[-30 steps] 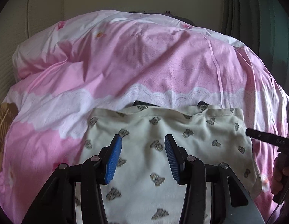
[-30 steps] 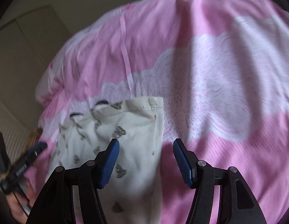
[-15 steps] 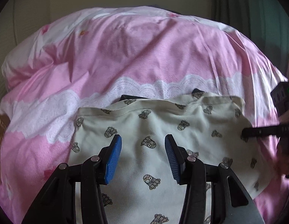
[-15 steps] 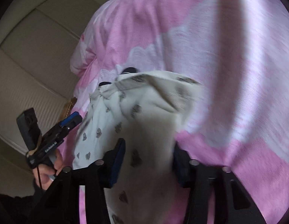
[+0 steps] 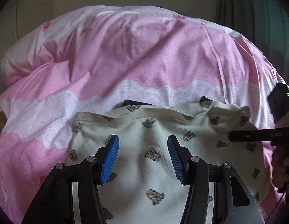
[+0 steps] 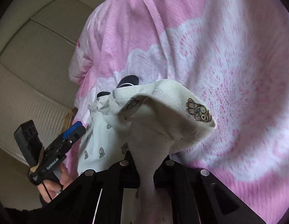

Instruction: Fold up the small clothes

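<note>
A small cream garment (image 5: 153,141) with little brown printed figures lies on the pink bed cover (image 5: 125,52). My left gripper (image 5: 142,155) is open and hovers over the garment's near middle. My right gripper (image 6: 146,169) is shut on the garment's right edge and lifts that corner (image 6: 168,108) off the cover; its fingertips are hidden by the cloth. In the left wrist view the right gripper's black finger (image 5: 256,135) lies across the garment's right side. The left gripper shows at the left of the right wrist view (image 6: 69,132).
The pink cover has a white lace-print band (image 5: 163,91) behind the garment. A dark item (image 5: 137,102) peeks out under the garment's far edge. Beige wall panels (image 6: 32,56) stand at the left, a dark curtain (image 5: 265,18) at the right.
My right gripper came down onto the garment's right edge, shut on it and raised the corner. My left gripper stayed open above the garment.
</note>
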A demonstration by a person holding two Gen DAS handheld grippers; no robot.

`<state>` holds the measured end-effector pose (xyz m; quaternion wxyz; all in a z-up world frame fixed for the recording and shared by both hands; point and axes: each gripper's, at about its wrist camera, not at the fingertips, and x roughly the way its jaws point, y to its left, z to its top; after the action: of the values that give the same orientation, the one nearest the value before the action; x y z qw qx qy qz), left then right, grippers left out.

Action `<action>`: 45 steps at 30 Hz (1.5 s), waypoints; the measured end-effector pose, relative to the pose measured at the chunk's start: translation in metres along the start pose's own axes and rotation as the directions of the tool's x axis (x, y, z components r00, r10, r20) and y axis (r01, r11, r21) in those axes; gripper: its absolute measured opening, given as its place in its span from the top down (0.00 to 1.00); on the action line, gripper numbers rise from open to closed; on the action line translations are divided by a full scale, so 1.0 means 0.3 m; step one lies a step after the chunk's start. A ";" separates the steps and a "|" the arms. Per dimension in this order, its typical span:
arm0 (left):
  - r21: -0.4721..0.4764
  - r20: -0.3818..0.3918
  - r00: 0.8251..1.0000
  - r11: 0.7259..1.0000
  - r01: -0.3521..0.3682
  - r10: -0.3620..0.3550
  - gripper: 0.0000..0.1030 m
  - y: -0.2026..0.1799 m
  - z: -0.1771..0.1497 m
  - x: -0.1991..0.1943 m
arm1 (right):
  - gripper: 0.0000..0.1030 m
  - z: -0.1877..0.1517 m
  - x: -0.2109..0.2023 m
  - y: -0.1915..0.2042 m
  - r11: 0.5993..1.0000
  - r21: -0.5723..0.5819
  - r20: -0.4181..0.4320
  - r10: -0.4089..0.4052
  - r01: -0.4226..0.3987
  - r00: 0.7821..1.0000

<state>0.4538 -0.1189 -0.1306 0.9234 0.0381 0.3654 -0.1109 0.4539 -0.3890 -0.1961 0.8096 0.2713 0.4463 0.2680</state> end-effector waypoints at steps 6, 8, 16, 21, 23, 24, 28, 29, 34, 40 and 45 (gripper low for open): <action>-0.014 0.006 1.000 1.000 0.002 -0.002 0.48 0.034 -0.001 -0.036 | 0.92 0.000 -0.082 0.161 0.990 -0.047 0.034 -0.130 0.131 0.991; -0.020 0.009 1.000 1.000 -0.003 0.004 0.48 0.064 0.000 -0.060 | 0.92 0.012 -0.087 0.219 0.978 -0.042 0.026 -0.203 0.204 0.979; -0.069 0.036 0.999 0.997 -0.032 0.034 0.48 0.275 -0.022 -0.185 | 0.92 0.042 0.004 0.472 0.886 -0.038 0.006 -0.463 0.463 0.886; -0.093 0.047 0.997 0.994 -0.059 0.063 0.48 0.442 -0.065 -0.255 | 0.92 0.027 0.209 0.691 0.759 -0.114 0.025 -0.643 0.642 0.765; -0.121 0.044 0.997 0.991 -0.060 0.066 0.48 0.522 -0.090 -0.275 | 0.92 0.014 0.290 0.743 0.732 -0.126 0.013 -0.674 0.670 0.739; -0.131 0.042 0.997 0.989 -0.061 0.067 0.48 0.551 -0.101 -0.282 | 0.92 0.003 0.356 0.778 0.717 -0.129 0.005 -0.690 0.685 0.724; -0.155 0.040 0.995 0.984 -0.086 0.093 0.48 0.681 -0.150 -0.319 | 0.92 -0.039 0.538 0.851 0.686 -0.135 -0.020 -0.723 0.715 0.691; -0.159 0.039 0.994 0.983 -0.091 0.099 0.48 0.710 -0.163 -0.330 | 0.91 -0.046 0.575 0.859 0.680 -0.127 -0.025 -0.730 0.722 0.683; -0.178 0.031 0.993 0.978 -0.110 0.117 0.48 0.805 -0.217 -0.345 | 0.87 -0.083 0.667 0.880 0.648 -0.041 -0.014 -0.762 0.761 0.648; -0.184 0.022 0.996 0.979 -0.084 0.090 0.48 0.824 -0.248 -0.329 | 0.65 -0.139 0.700 0.966 0.623 -0.125 0.039 -0.775 0.772 0.631; -0.179 0.019 0.996 0.981 -0.078 0.083 0.48 0.811 -0.264 -0.335 | 0.57 -0.238 0.623 1.053 0.705 -0.181 0.096 -0.681 0.685 0.726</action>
<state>0.3865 0.1474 -0.1224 0.9317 -0.0315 0.3596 -0.0409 0.4170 -0.0243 -0.1220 0.8794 0.0056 0.4759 -0.0093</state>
